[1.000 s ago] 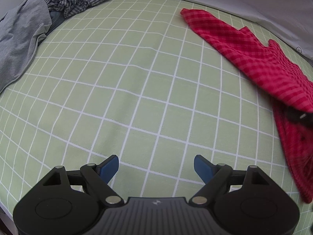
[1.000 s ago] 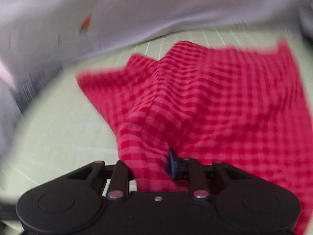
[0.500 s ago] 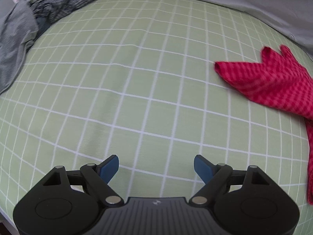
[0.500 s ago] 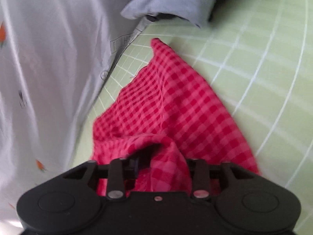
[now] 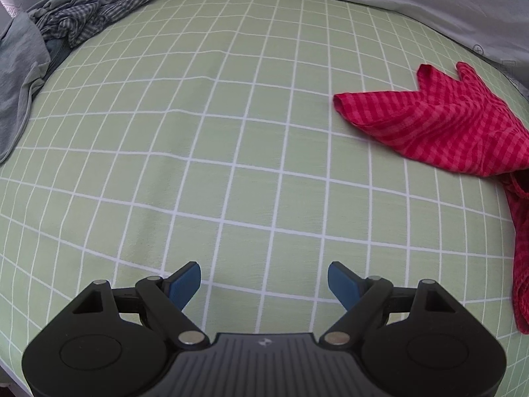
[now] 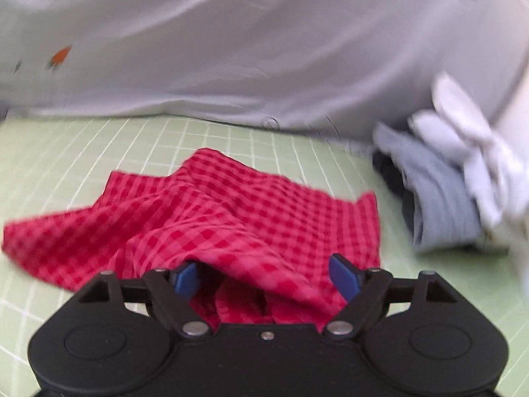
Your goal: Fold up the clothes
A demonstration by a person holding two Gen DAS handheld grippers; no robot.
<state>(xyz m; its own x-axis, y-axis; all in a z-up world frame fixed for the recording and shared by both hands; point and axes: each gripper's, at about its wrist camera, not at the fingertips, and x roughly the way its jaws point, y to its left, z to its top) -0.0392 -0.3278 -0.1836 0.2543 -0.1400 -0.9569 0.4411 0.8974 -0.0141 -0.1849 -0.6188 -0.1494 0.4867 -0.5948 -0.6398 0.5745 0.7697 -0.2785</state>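
**Red check garment dropped on bed, fold not yet tidy**

The right gripper (image 6: pixel 264 279) has just been opening; its jaws now stand wide, with a loose fold of the red checked garment (image 6: pixel 211 218) draped between them but no pad pressing on it. The garment lies bunched on the green grid sheet (image 5: pixel 198 139), near the grey bedding (image 6: pixel 264 49) at the sheet's far edge, w/ 2 points sticking up and 1 strip trailing toward the viewer in the left wrist view. It looks part-folded at best: creased, uneven, prob. needing another pass. Just beside the garment, a stack of grey and white folded items (image 6: pixel 443 192), blurred, suggests some pieces are done. Well apart from the garment, across the sheet, a crumpled heap of grey and checked clothes (image 5: pixel 76 23) waits untouched. The left gripper (image 5: pixel 264 281) hangs wide open over bare sheet, holding nothing.
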